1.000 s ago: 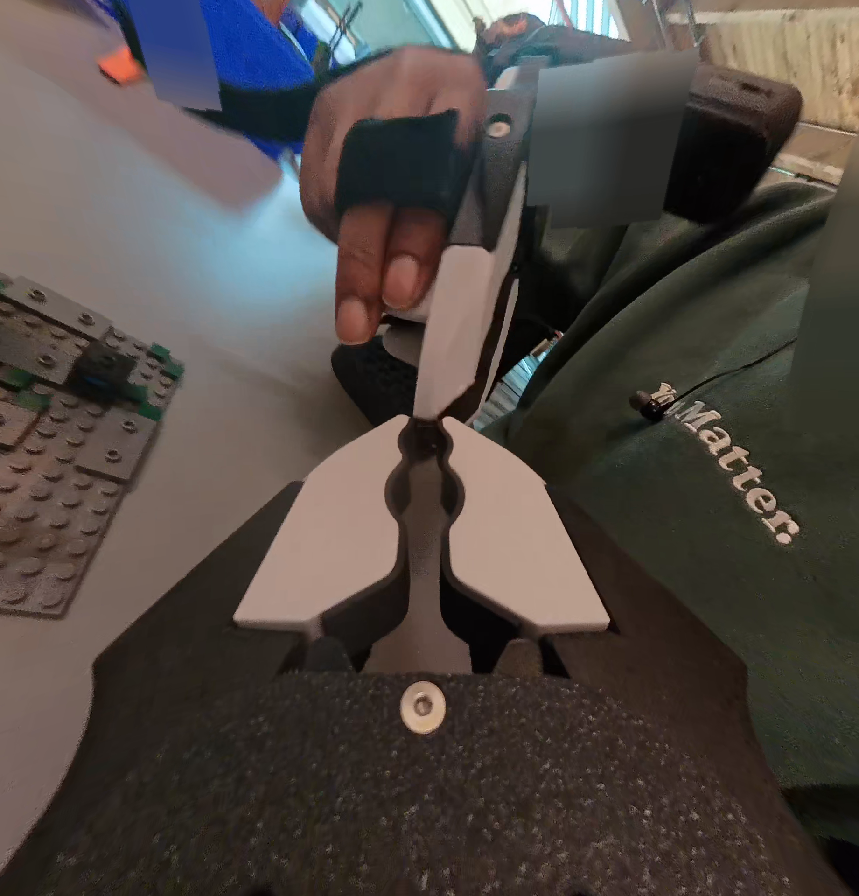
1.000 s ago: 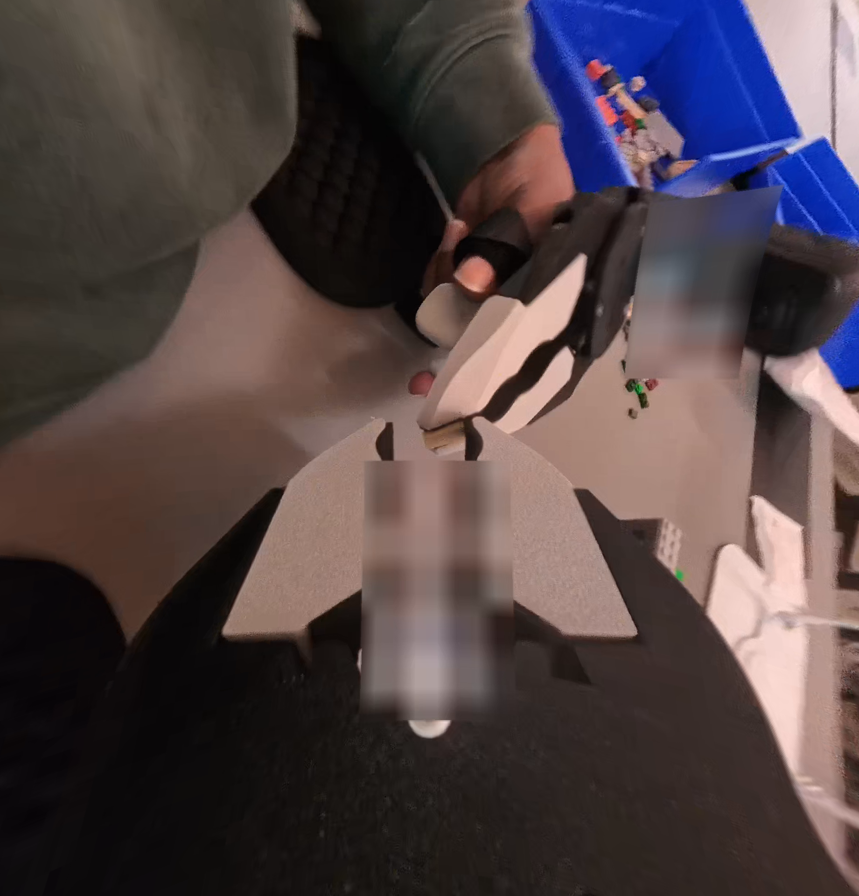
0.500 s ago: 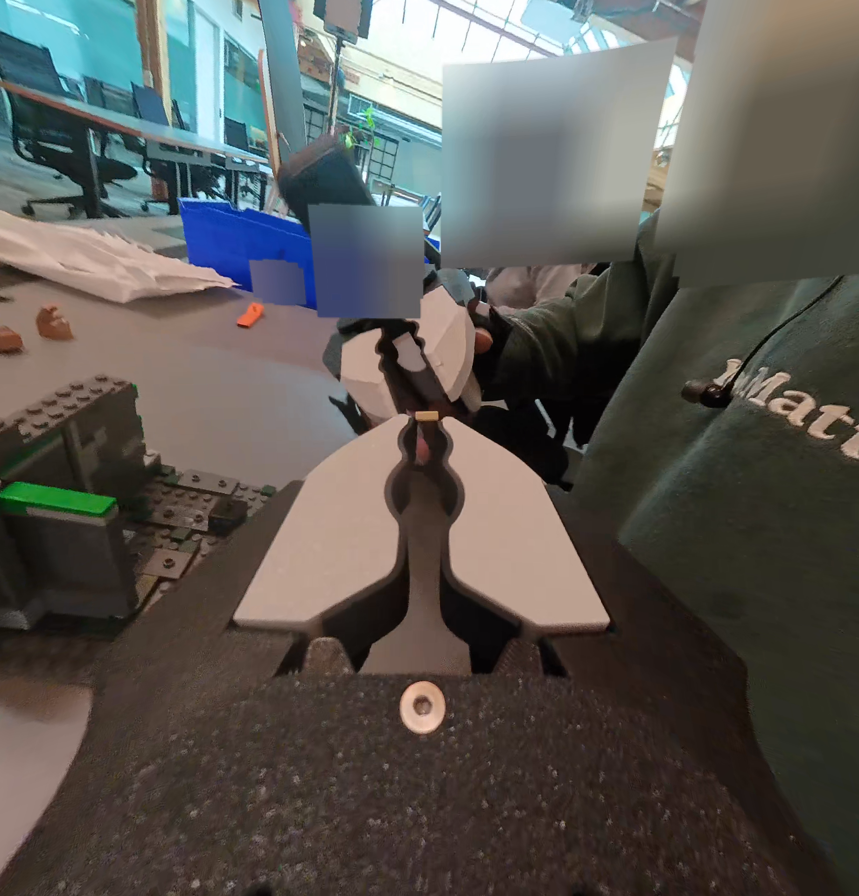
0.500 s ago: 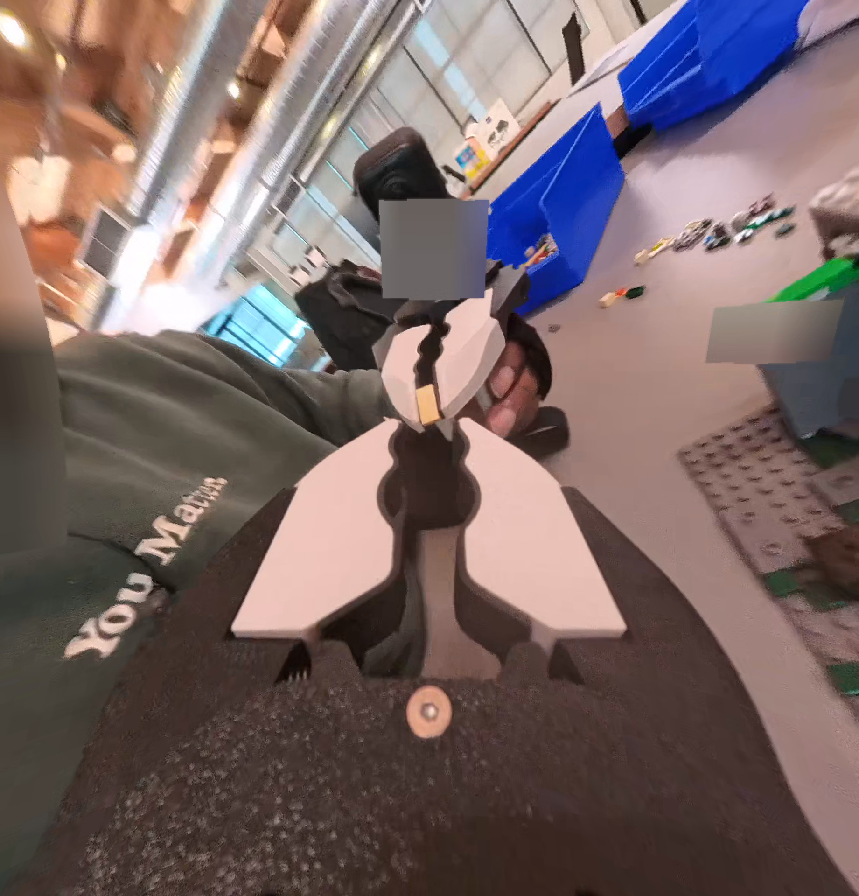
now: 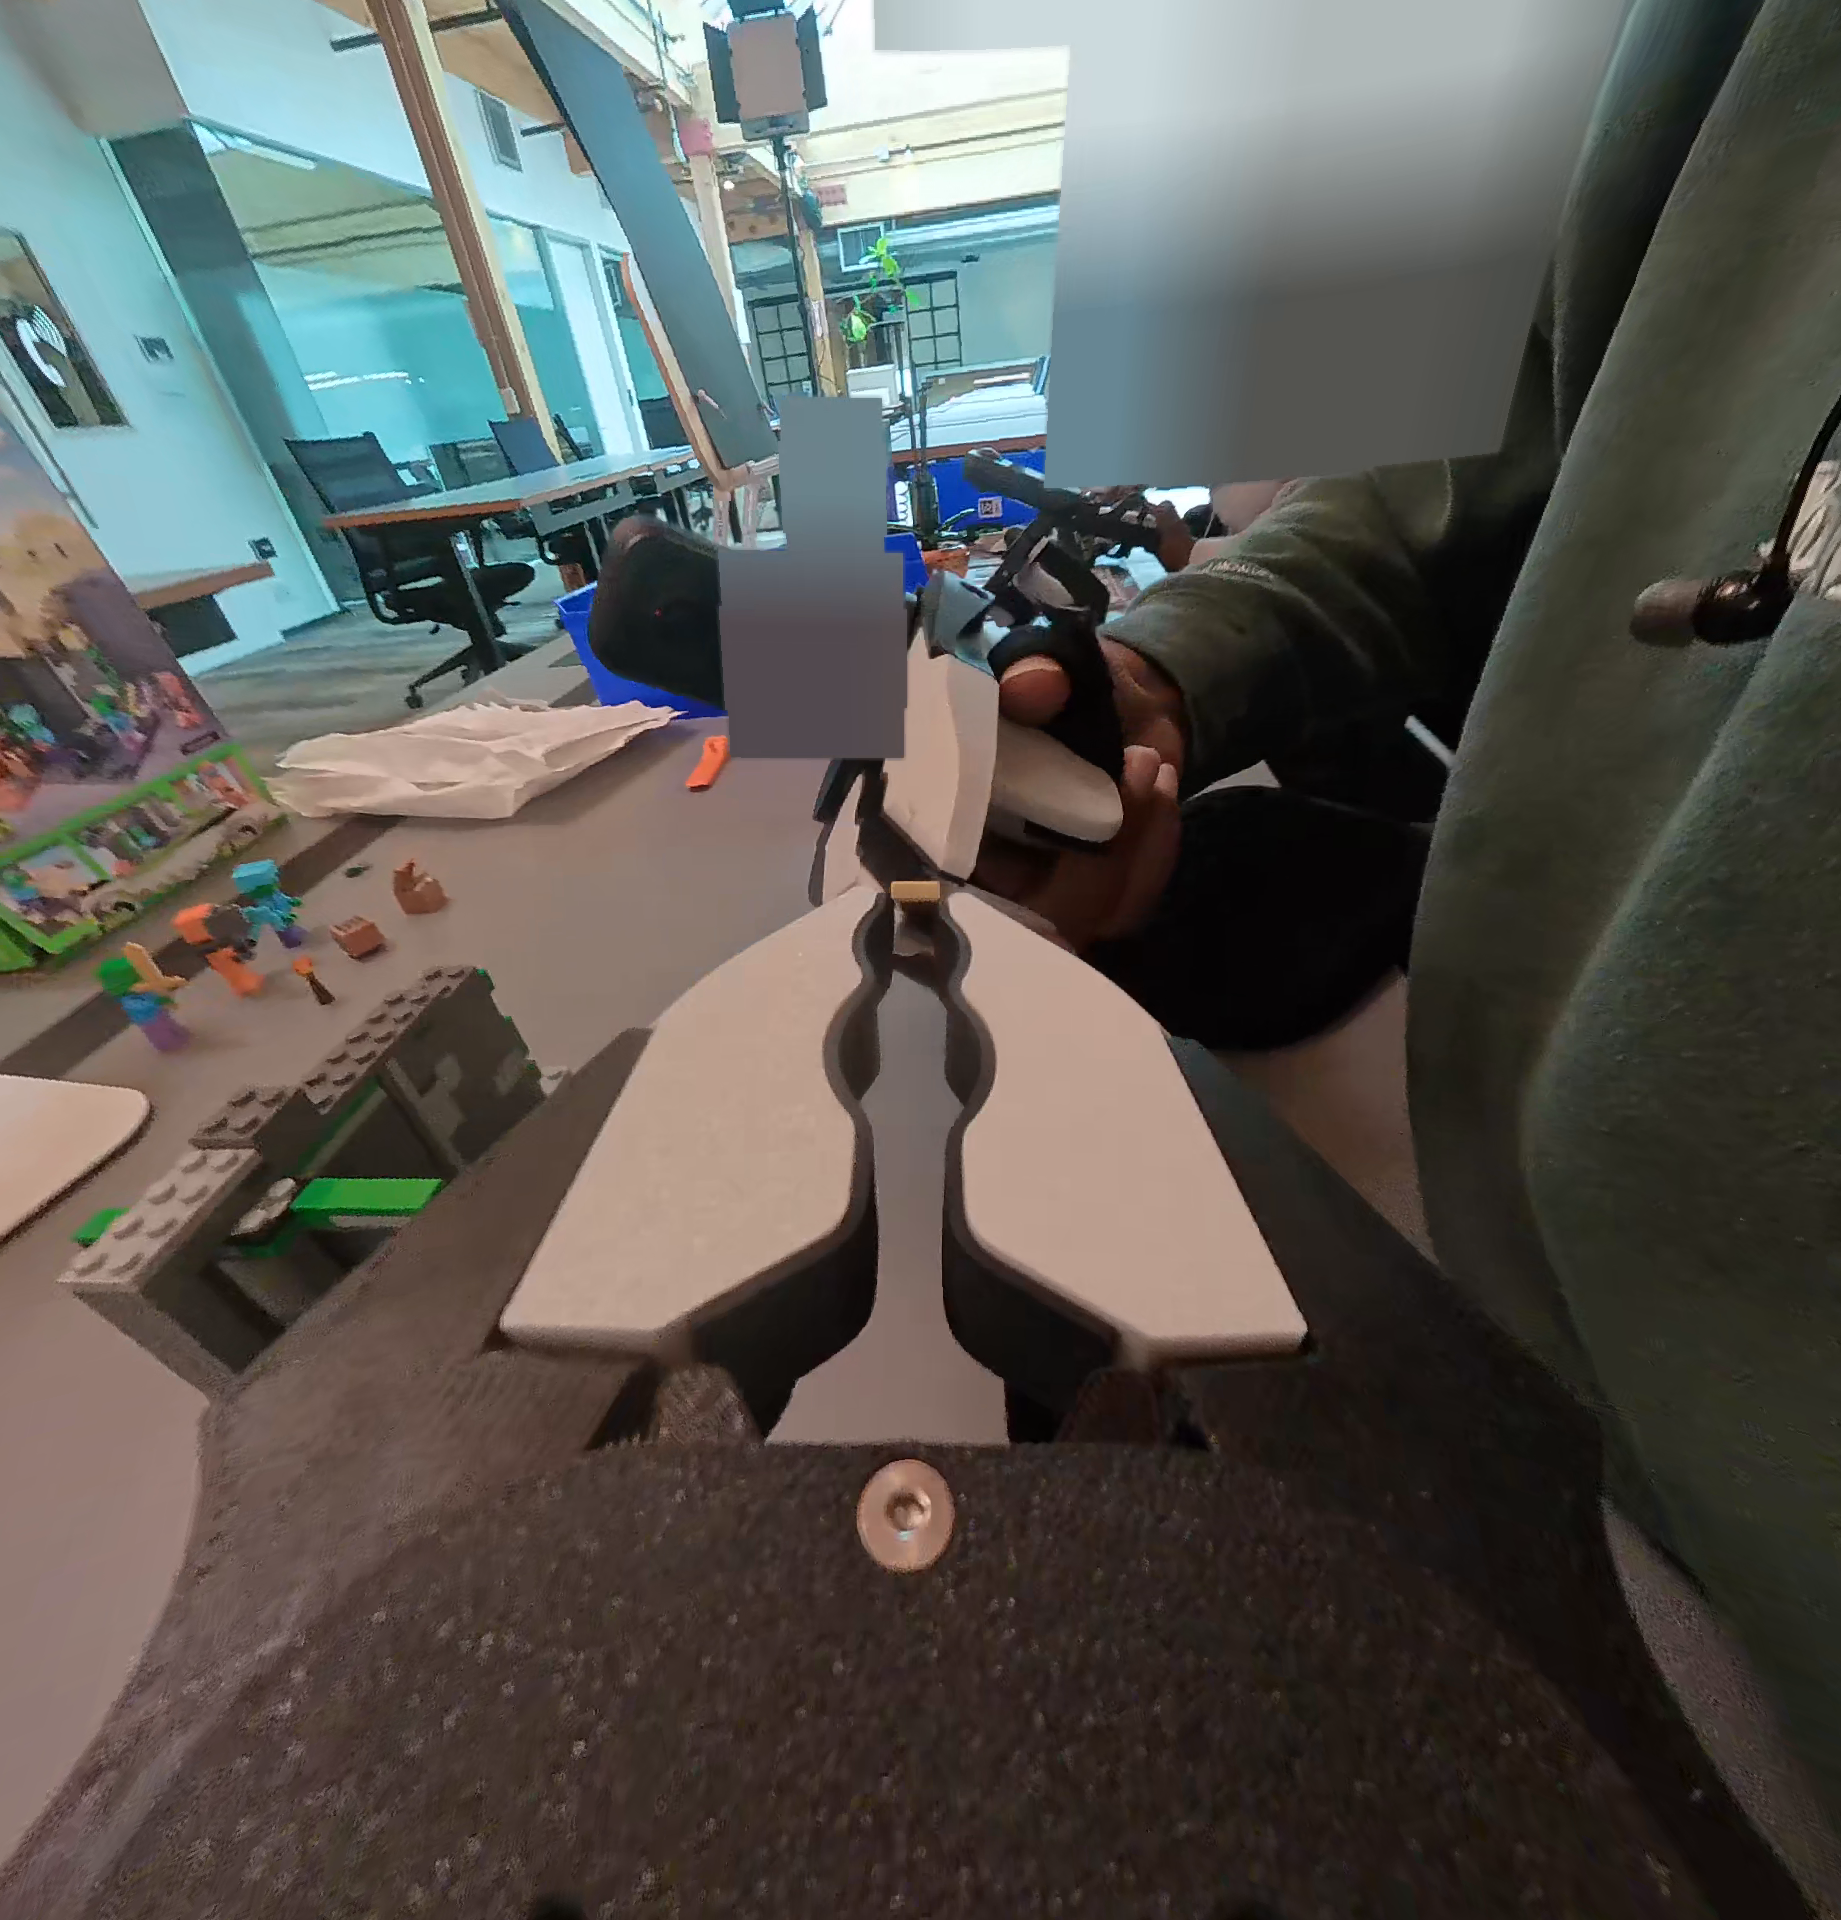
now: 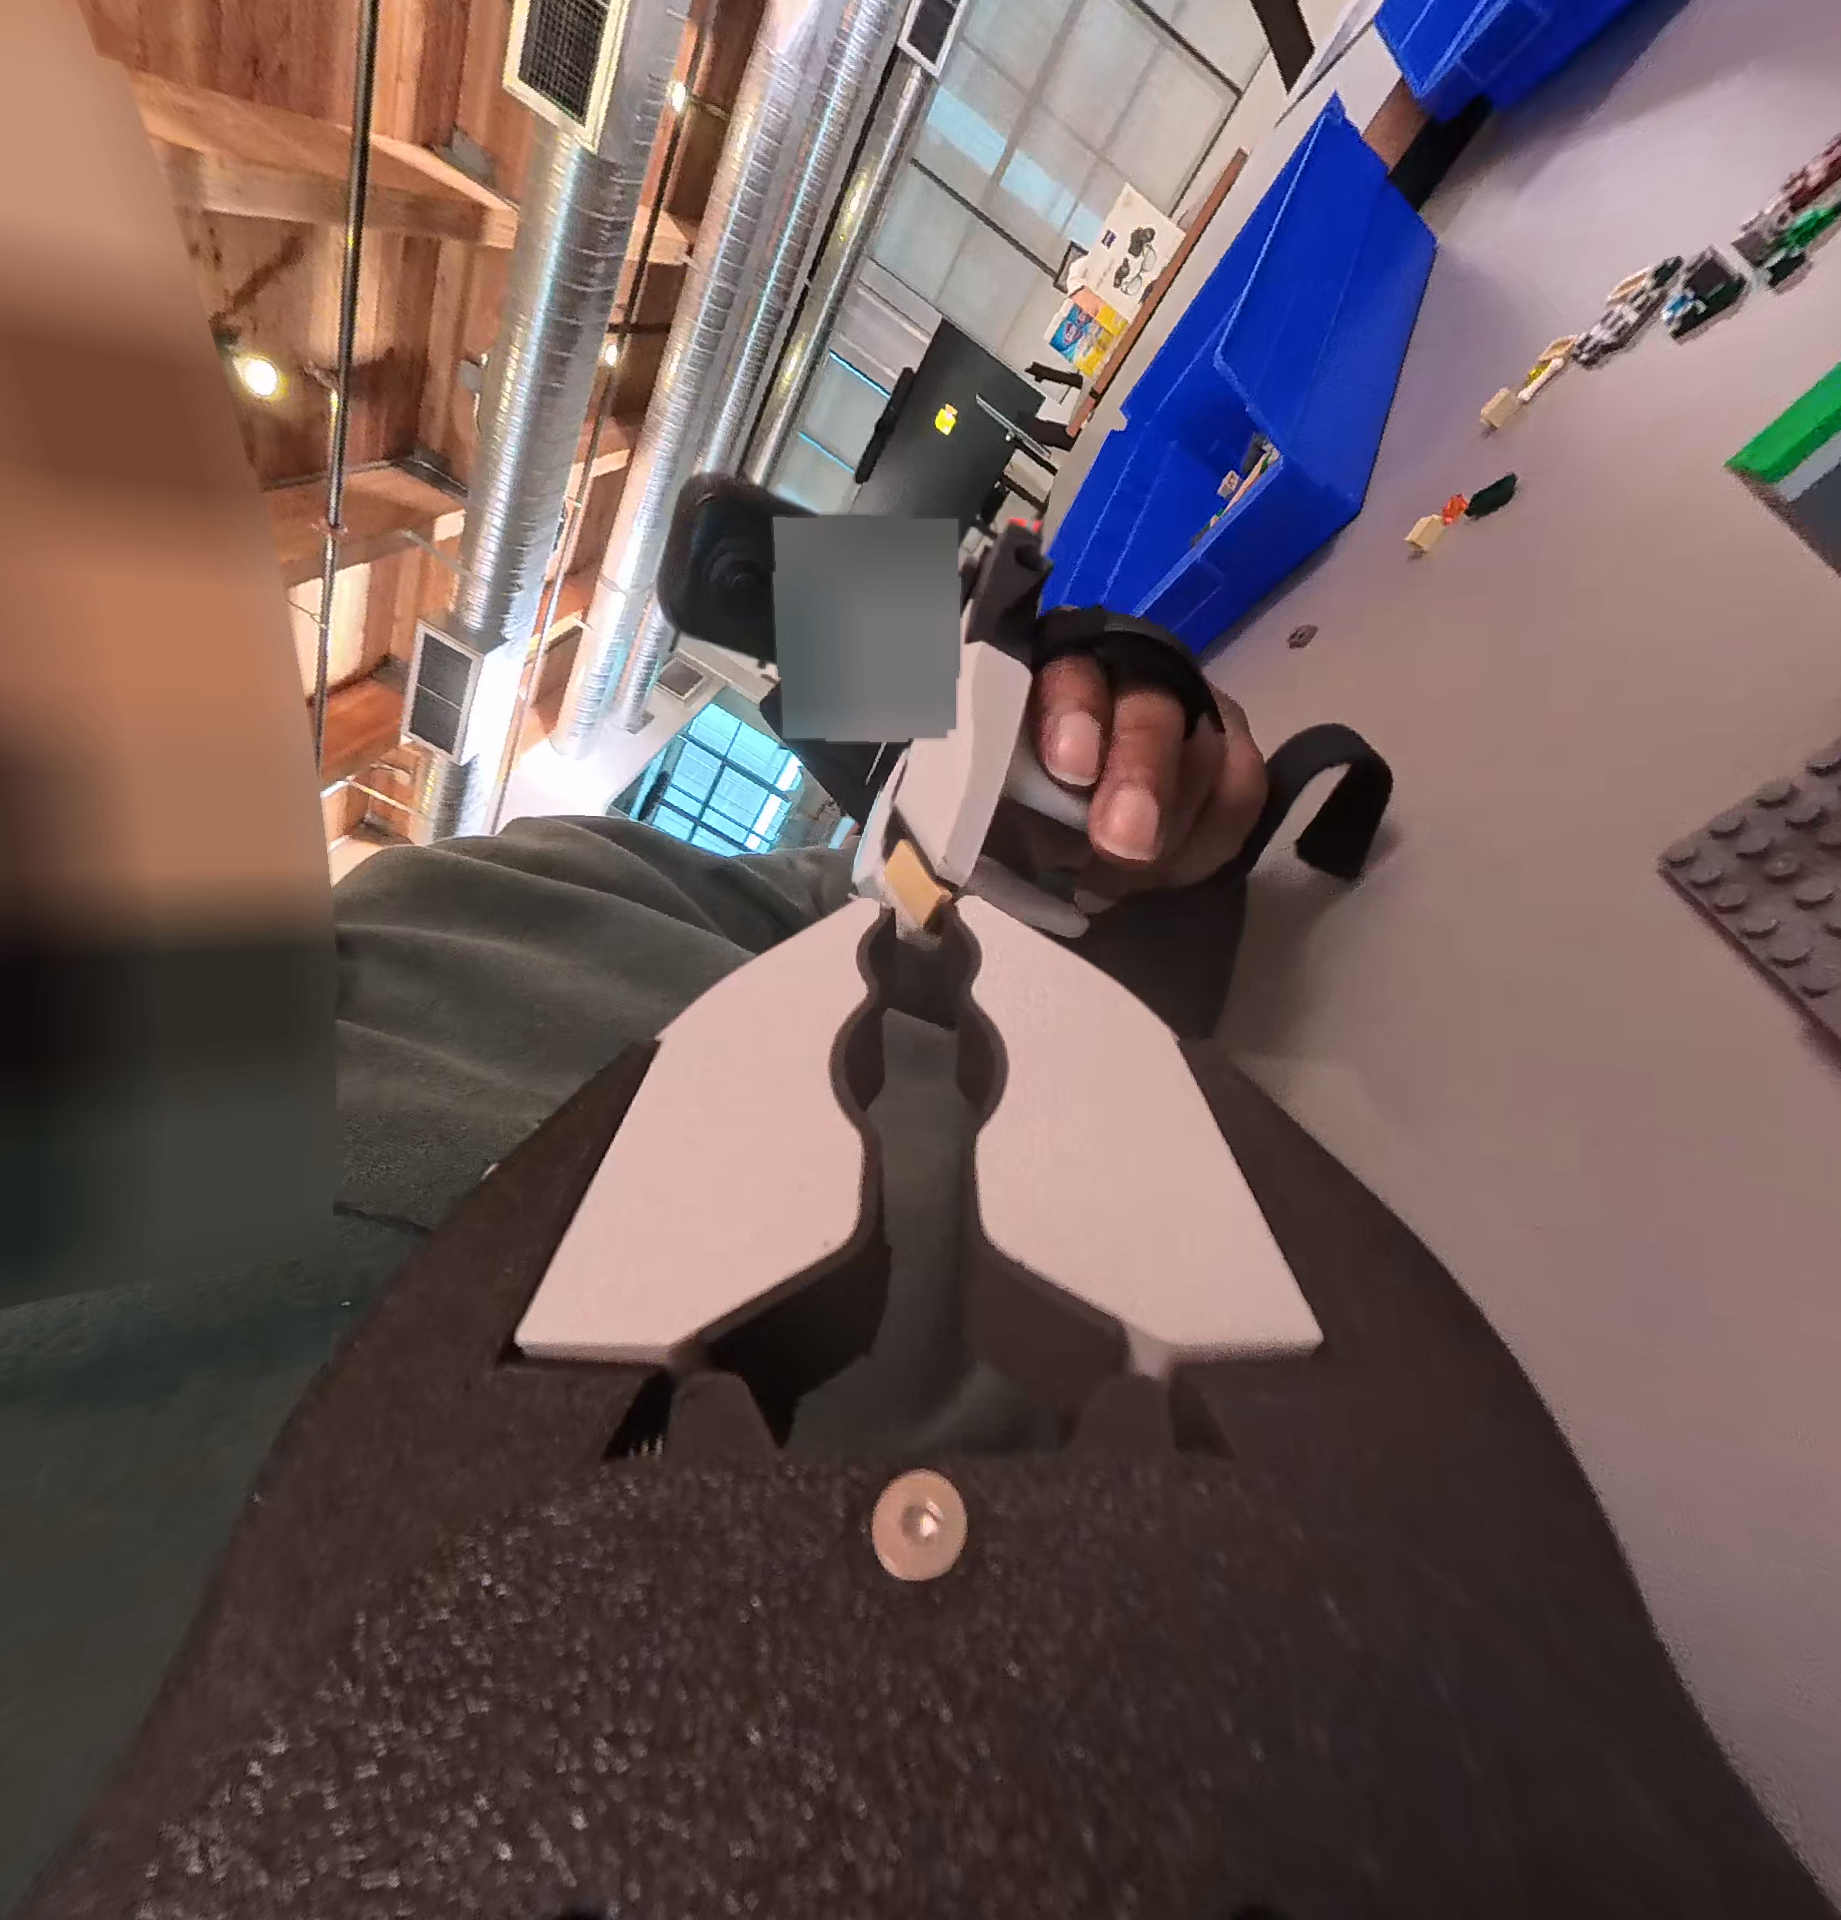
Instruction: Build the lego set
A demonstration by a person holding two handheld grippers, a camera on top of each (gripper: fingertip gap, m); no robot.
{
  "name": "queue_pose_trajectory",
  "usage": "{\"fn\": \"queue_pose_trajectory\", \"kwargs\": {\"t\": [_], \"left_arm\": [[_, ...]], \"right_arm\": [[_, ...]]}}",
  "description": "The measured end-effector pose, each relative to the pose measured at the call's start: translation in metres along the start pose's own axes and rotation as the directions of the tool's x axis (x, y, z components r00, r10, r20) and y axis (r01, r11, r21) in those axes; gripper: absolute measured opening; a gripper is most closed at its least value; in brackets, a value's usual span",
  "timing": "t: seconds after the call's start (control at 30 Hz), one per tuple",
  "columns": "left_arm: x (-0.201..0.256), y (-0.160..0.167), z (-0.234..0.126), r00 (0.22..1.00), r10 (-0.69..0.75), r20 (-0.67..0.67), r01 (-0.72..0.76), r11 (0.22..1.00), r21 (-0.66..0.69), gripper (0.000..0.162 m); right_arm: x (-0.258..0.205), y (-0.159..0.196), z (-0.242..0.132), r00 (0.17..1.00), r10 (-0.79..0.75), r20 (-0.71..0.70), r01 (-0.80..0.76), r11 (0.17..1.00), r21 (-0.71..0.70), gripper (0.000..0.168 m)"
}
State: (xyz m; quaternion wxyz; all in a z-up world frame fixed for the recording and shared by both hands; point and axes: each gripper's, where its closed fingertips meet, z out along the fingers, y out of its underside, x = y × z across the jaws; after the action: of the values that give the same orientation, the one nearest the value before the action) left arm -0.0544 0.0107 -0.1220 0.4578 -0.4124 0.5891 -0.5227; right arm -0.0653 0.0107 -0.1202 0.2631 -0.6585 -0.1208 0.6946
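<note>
Tip to tip above the table, left tongs [image 5: 914, 914] pinch the tan brick [image 5: 914, 891]; right tongs [image 6: 916, 920], nearly closed, touch its other end.

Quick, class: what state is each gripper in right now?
Left gripper: shut on the tan brick.
Right gripper: tips at that brick; grip cannot be told.

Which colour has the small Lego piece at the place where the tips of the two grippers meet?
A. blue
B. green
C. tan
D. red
C: the small piece at the tips of the left gripper is tan in both wrist views.
</note>
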Motion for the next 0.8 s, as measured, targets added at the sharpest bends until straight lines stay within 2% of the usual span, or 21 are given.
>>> {"fn": "queue_pose_trajectory", "kwargs": {"t": [0.23, 0.43, 0.57, 0.7, 0.8], "left_arm": [[0.000, 0.000, -0.001, 0.990, 0.131, 0.053, -0.130, 0.991, -0.020, 0.007], [-0.003, 0.008, -0.002, 0.995, 0.080, 0.059, -0.077, 0.996, -0.052, 0.011], [-0.014, 0.014, -0.008, 0.995, 0.027, 0.099, -0.018, 0.995, -0.098, 0.013], [-0.029, 0.025, -0.013, 0.985, -0.011, 0.173, 0.038, 0.987, -0.157, 0.010], [-0.036, 0.034, -0.014, 0.977, -0.019, 0.214, 0.062, 0.979, -0.194, 0.007]], "right_arm": [[0.002, -0.002, 0.001, 0.995, 0.093, 0.020, -0.093, 0.995, 0.017, 0.003], [0.012, -0.004, -0.006, 0.996, 0.077, -0.034, -0.076, 0.996, 0.037, 0.002], [0.035, -0.001, -0.029, 0.974, 0.027, -0.226, -0.030, 1.000, -0.009, 0.002], [0.072, 0.013, -0.066, 0.872, -0.010, -0.490, -0.063, 0.989, -0.131, 0.002], [0.089, 0.022, -0.088, 0.794, -0.063, -0.604, -0.089, 0.972, -0.219, 0.003]]}}
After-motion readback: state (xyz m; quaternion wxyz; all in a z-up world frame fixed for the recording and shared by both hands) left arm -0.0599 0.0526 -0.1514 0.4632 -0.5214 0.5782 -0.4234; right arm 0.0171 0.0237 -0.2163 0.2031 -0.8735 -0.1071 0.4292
